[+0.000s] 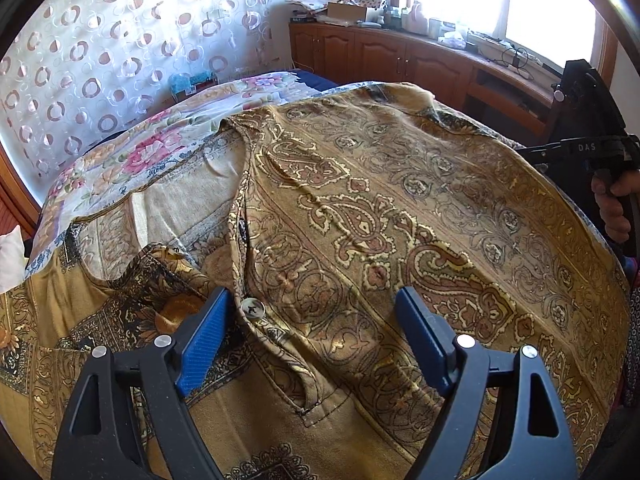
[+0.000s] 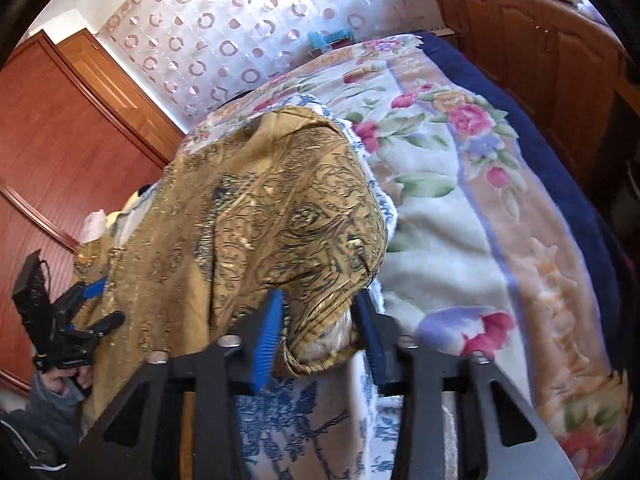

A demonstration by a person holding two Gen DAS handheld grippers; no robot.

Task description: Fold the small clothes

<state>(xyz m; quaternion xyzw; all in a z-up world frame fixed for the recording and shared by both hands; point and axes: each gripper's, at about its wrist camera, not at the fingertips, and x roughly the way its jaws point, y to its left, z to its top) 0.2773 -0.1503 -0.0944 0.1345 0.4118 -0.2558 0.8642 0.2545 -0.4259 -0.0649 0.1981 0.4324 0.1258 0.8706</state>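
Shirt [image 2: 280, 208] edge between right jaws

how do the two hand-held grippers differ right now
The left hand-held gripper stands wide open; the right hand-held gripper is nearly closed. The left holds nothing above the shirt; the right has a bunched shirt edge between its pads. Both have blue pads and point down.

The shirt [image 1: 360, 220] covers most of the near bed, leaving no bare surface under the left gripper [image 1: 316, 336], whose jaws stand wide above the button placket. Beyond and to the right, the flowered blanket [image 2: 460, 240] lies bare. A wooden cabinet [image 1: 380, 56] borders the bed's far side, a wardrobe [image 2: 60, 140] the other. The right gripper [image 2: 320, 332] has a bunched fold between its jaws, seemingly pinched.
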